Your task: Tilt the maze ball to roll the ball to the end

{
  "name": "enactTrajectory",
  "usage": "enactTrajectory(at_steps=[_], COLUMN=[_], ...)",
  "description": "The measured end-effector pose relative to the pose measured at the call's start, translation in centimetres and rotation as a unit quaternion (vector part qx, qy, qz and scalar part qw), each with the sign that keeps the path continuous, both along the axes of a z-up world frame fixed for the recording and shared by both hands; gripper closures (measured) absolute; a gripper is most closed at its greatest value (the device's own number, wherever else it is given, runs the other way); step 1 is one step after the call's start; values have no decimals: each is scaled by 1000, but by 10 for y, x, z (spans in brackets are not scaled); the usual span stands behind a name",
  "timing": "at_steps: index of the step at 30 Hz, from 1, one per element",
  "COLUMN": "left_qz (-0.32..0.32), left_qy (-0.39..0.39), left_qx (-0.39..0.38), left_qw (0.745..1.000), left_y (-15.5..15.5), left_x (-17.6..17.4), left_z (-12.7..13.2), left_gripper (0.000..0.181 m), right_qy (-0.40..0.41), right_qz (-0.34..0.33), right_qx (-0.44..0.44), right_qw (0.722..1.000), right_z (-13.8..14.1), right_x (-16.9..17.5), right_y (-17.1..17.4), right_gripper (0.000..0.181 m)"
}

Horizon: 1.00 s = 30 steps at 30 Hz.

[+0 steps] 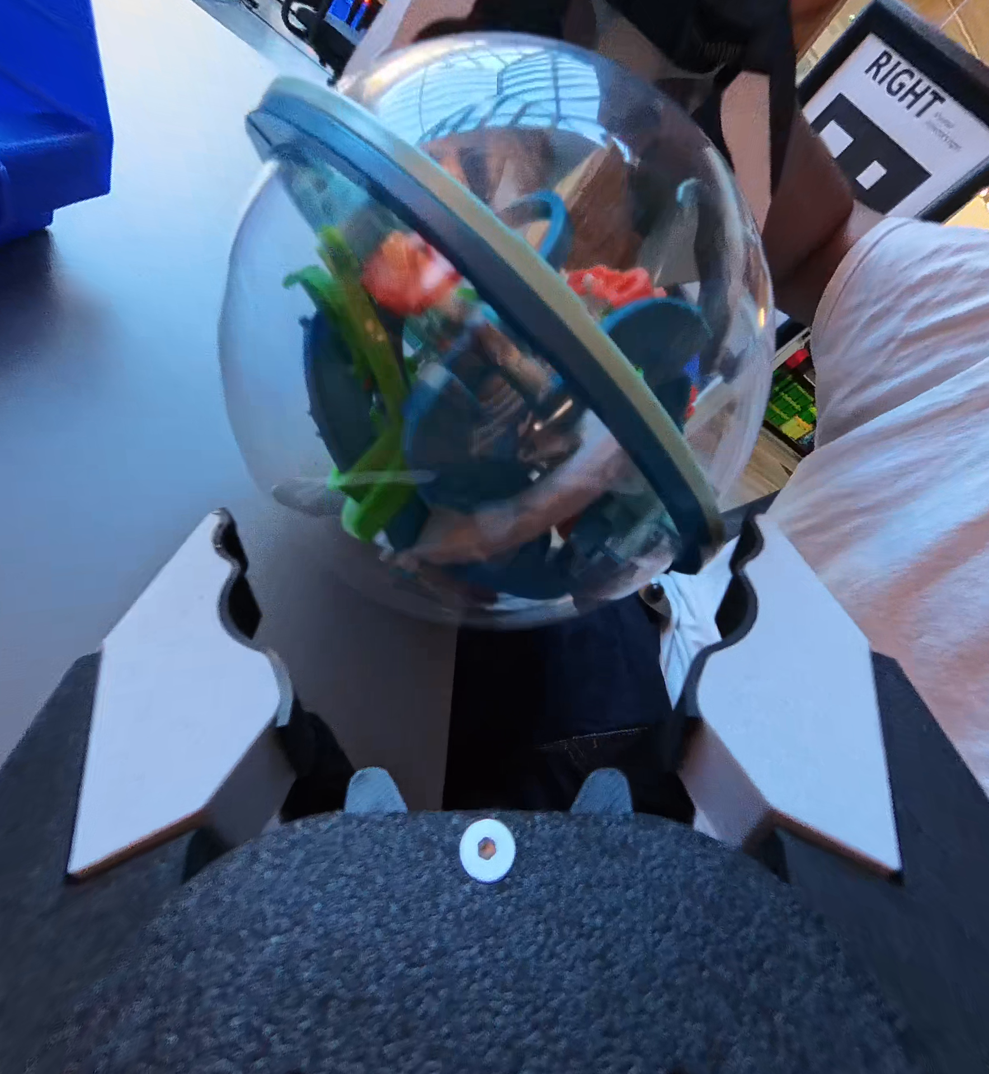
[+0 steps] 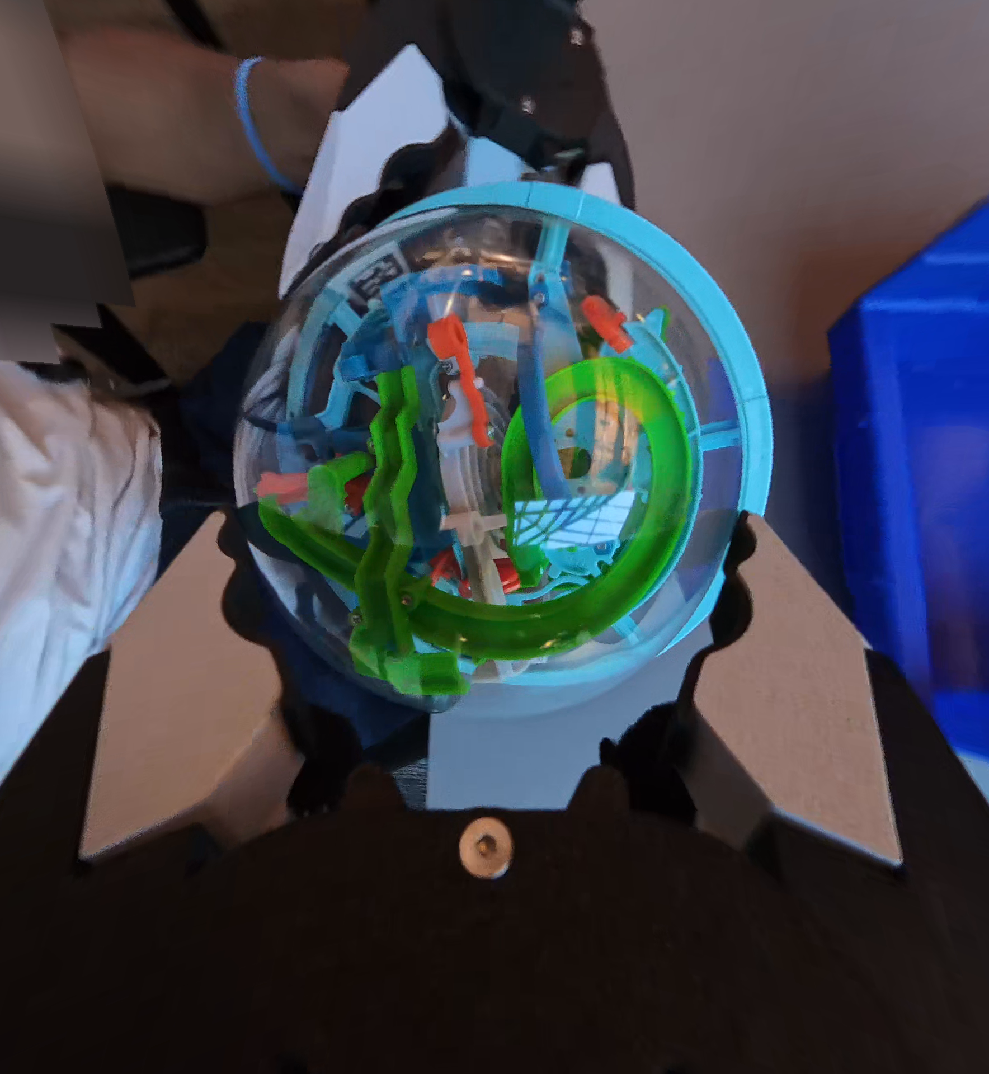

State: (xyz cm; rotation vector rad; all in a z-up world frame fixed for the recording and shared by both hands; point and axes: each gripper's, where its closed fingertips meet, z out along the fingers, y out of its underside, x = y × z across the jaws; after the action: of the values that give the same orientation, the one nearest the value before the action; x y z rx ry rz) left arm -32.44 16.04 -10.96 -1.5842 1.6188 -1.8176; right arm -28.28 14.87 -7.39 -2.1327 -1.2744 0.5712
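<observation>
The maze ball [image 1: 492, 325] is a clear sphere with a light blue ring and green, blue and orange tracks inside. It is tilted, with the ring running diagonally. My left gripper [image 1: 489, 523] is open wide. The ball sits in its mouth, and the right fingertip [image 1: 742, 558] touches the ring. In the right wrist view the ball [image 2: 498, 453] fills the gap of my right gripper [image 2: 486, 523], and both fingertips press its sides. The left gripper's white fingers [image 2: 364, 151] show behind the ball. I cannot make out the small ball inside.
A blue bin [image 1: 15, 116] stands on the grey table [image 1: 103, 407] to the left, and it also shows in the right wrist view [image 2: 945, 465]. A person's white sleeve [image 1: 899, 465] and arm are close on the right. A marker plate [image 1: 910, 116] is at the upper right.
</observation>
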Motion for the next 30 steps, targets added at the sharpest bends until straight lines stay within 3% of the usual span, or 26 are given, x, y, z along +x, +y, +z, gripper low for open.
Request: enactTrajectory(at_steps=[5, 11, 14, 18, 24, 27, 30], left_qz=[-13, 4, 7, 11, 11, 9, 12], left_qy=[-4, -11, -14, -8, -10, -8, -6], left_qx=[10, 6, 7, 27, 30, 33, 36], left_qw=[1000, 1000, 1000, 1000, 999, 999, 999], left_y=[-5, -3, -3, -7, -11, -13, -15], left_x=[3, 1, 2, 2, 4, 4, 5], left_z=[-2, 1, 2, 2, 3, 2, 0], left_gripper=[22, 27, 29, 29, 32, 36, 35], right_qy=[-1, 9, -9, 59, 84, 78, 132], right_qz=[58, 42, -16, -93, -228, -273, -286], right_qx=[6, 12, -23, -51, 30, 33, 23], right_qw=[998, 999, 1000, 993, 970, 958, 949], right_z=[2, 3, 8, 13, 36, 29, 18], right_x=[-8, -8, 1, 2, 38, 36, 19], right_y=[6, 6, 3, -5, -1, -5, -4], right_gripper=[27, 27, 28, 30, 33, 30, 27])
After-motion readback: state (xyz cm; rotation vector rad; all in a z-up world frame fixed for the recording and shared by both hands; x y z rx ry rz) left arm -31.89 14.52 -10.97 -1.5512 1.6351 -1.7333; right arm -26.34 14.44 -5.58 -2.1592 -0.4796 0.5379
